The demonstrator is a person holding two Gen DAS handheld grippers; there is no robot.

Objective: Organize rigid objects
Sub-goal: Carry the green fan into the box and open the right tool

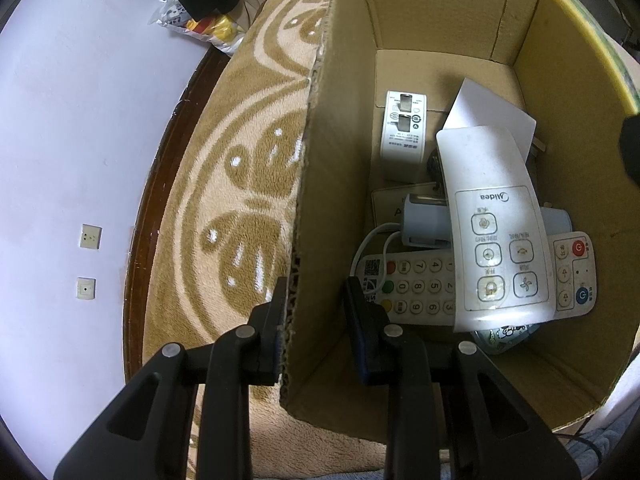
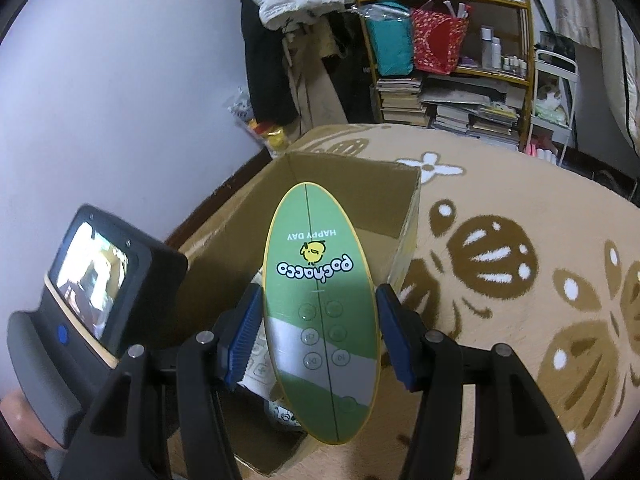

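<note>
Two black hand-held grippers
Left hand-held gripper (image 1: 316, 320) and right hand-held gripper (image 2: 318, 336): black linkage arms, silver round pivot pins, ribbed blue pads (image 2: 242, 340).

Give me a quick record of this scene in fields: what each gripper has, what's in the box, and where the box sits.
left gripper: shut on the cardboard box, fingers either side of its side wall
right gripper: shut on the green oval device, held above the box opening
box contents: white Midea remote, white keypad remote, white power adapter, grey plug with cable, white card
box location: on the patterned tan blanket
</note>
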